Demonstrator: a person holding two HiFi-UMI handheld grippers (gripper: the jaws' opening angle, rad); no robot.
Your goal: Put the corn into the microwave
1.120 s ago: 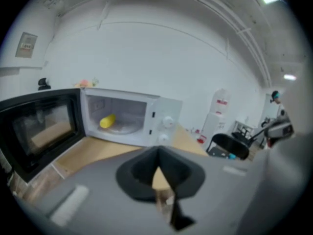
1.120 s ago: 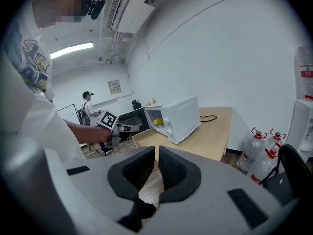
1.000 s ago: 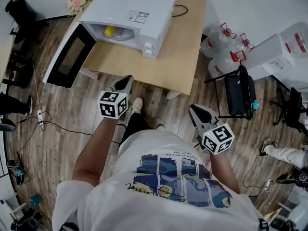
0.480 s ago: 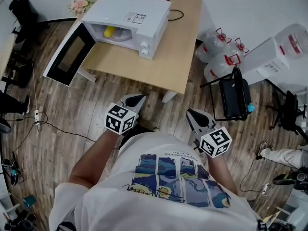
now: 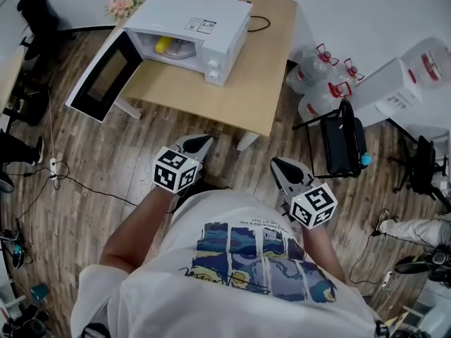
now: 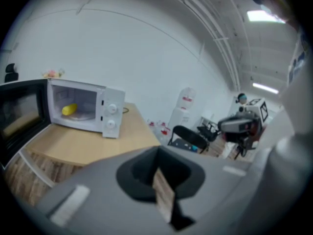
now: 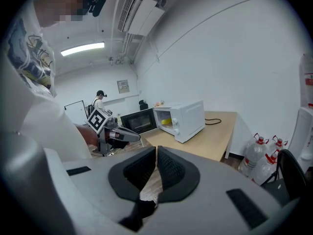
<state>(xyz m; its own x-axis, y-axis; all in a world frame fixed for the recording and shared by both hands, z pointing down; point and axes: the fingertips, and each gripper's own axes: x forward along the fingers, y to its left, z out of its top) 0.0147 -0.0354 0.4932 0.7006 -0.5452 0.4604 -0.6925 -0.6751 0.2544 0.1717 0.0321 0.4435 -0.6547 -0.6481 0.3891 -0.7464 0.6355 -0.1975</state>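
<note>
The yellow corn [image 5: 162, 44] lies on the turntable inside the white microwave [image 5: 204, 16], whose door [image 5: 102, 76] hangs wide open to the left. It shows in the left gripper view too, corn [image 6: 70, 109], and small in the right gripper view, corn [image 7: 166, 122]. Both grippers are held off the table, close to the person's body. My left gripper [image 5: 201, 144] is shut and empty. My right gripper [image 5: 278, 164] is closing, its jaws almost together with nothing between them.
The microwave stands on a light wooden table [image 5: 232, 97] over a plank floor. Right of the table are large water bottles [image 5: 324, 76], a black chair [image 5: 345, 139] and white boxes [image 5: 409, 76]. Cables [image 5: 56, 174] trail across the floor at left. Another person stands far off.
My left gripper has drawn back from the table edge toward the person's body. The right gripper stays almost where it was.
</note>
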